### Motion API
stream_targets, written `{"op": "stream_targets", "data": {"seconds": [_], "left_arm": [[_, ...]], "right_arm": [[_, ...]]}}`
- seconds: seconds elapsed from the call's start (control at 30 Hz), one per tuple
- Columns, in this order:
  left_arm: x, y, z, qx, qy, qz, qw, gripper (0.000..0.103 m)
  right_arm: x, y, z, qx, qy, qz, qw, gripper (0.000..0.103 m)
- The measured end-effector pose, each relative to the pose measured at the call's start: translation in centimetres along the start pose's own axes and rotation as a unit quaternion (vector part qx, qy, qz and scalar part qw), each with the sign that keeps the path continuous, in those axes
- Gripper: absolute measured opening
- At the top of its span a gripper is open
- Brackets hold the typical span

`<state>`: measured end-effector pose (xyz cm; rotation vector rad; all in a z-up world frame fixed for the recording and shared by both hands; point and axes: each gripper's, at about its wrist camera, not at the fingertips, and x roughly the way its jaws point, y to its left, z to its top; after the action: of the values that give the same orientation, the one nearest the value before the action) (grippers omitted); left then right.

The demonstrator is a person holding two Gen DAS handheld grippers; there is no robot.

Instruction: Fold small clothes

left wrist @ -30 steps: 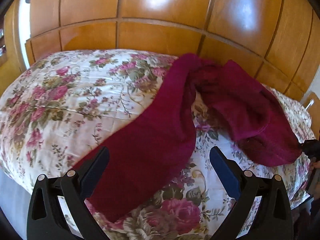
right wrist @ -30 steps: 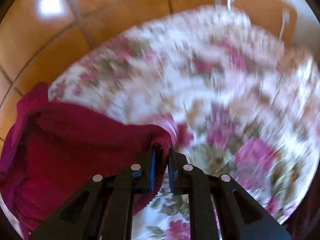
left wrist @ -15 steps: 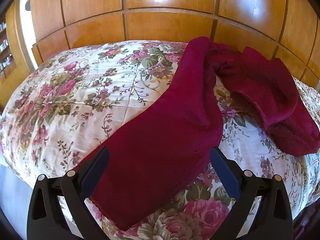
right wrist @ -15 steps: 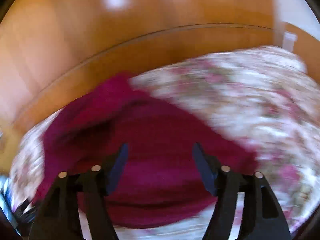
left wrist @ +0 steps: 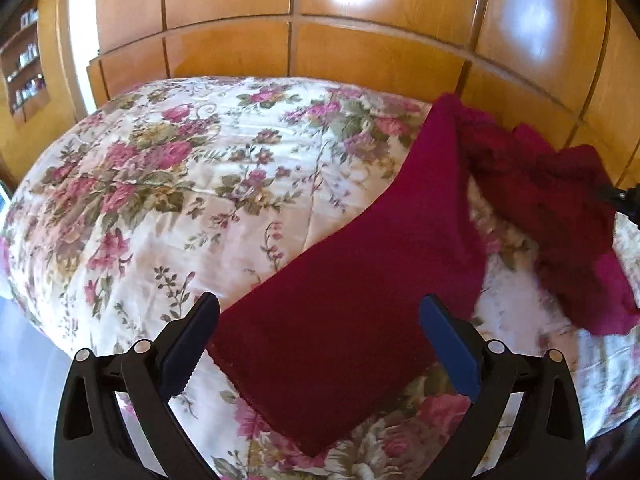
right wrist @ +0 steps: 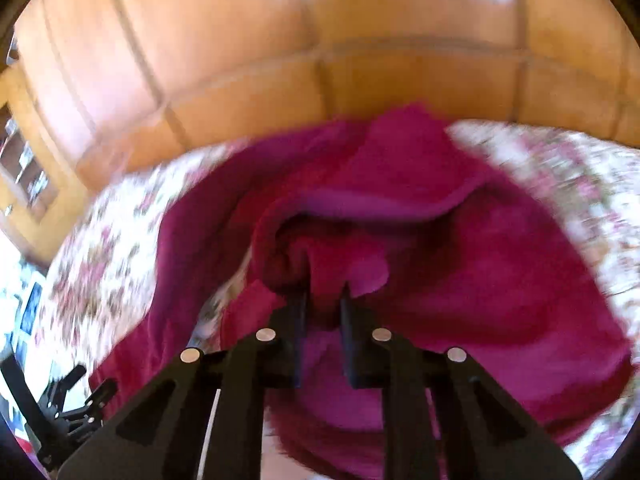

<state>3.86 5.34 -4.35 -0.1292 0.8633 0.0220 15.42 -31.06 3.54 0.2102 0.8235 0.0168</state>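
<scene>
A dark red fleece garment (left wrist: 360, 300) lies spread on the floral bedspread (left wrist: 160, 200). One long part runs from the headboard down toward the near edge. My left gripper (left wrist: 320, 344) is open and empty, its jaws straddling the near end of that part. In the right wrist view the garment (right wrist: 480, 260) fills the middle, bunched and lifted. My right gripper (right wrist: 325, 300) is shut on a fold of it. The right gripper's tip (left wrist: 620, 196) shows at the right edge of the left wrist view, against the raised cloth.
A glossy wooden panelled wall (left wrist: 360, 40) stands behind the bed. A shelf with small items (left wrist: 24, 72) is at the far left. The bed's near edge (left wrist: 36, 320) drops to a pale floor. The left gripper (right wrist: 68, 404) shows low left in the right wrist view.
My right gripper let go of the garment's edge, opened, moved left over the cloth and has shut on a fold. The garment's right part is now lifted. My left gripper stayed open.
</scene>
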Motion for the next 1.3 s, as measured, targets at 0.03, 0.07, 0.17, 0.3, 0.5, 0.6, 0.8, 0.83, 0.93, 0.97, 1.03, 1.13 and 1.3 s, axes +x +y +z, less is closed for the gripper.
{"op": "stream_targets", "data": {"seconds": [0.03,0.07,0.17,0.3,0.5,0.6,0.8,0.83,0.93,0.97,1.03,1.13,1.3], "left_arm": [[-0.3,-0.1,0.2,-0.004,-0.003,-0.011,0.9999,0.098],[-0.6,-0.3,0.5,-0.008,-0.008,-0.023,0.9997,0.098],[-1.1,-1.8,1.3,-0.009,-0.007,-0.069,0.9975,0.098],[-0.7,-5.3,2.0,0.022,0.005,-0.127,0.9916,0.094],[1.8,-11.2,1.9,0.098,0.019,-0.181,0.9783,0.078],[3.6,-14.2,1.5,0.14,0.034,-0.208,0.9674,0.077],[6.0,-18.4,0.8,0.199,0.042,-0.234,0.9509,0.077],[6.5,-18.7,0.8,0.195,0.045,-0.24,0.9499,0.077],[7.5,-18.8,1.4,0.176,0.062,-0.26,0.9475,0.063],[7.8,-18.8,1.5,0.17,0.074,-0.279,0.9422,0.054],[7.8,-18.9,1.6,0.162,0.083,-0.29,0.9394,0.027],[7.1,-18.7,1.5,0.163,0.076,-0.284,0.9418,0.011],[4.6,-17.2,1.6,0.155,0.067,-0.282,0.9445,0.006]], "right_arm": [[-1.0,-1.6,0.5,0.006,-0.015,-0.019,1.0,0.013],[-2.2,-3.6,1.3,0.013,-0.033,-0.049,0.998,0.012],[-4.0,-9.6,3.1,0.046,-0.056,-0.131,0.989,0.012],[-4.0,-18.5,5.3,0.104,-0.055,-0.233,0.965,0.012],[-1.0,-24.7,7.1,0.129,-0.025,-0.281,0.951,0.014],[-0.9,-25.9,7.2,0.135,-0.027,-0.283,0.949,0.043],[-3.2,-26.2,3.9,0.148,-0.012,-0.199,0.969,0.071],[-3.3,-25.8,2.9,0.147,0.003,-0.182,0.972,0.071],[-3.0,-24.4,-1.6,0.146,0.065,-0.161,0.974,0.071],[-2.7,-24.0,-3.2,0.154,0.085,-0.151,0.973,0.071],[-2.2,-23.4,-6.0,0.168,0.115,-0.139,0.969,0.07],[-1.1,-22.8,-9.1,0.191,0.14,-0.141,0.961,0.057],[-1.2,-20.8,-9.0,0.189,0.12,-0.131,0.966,0.009]]}}
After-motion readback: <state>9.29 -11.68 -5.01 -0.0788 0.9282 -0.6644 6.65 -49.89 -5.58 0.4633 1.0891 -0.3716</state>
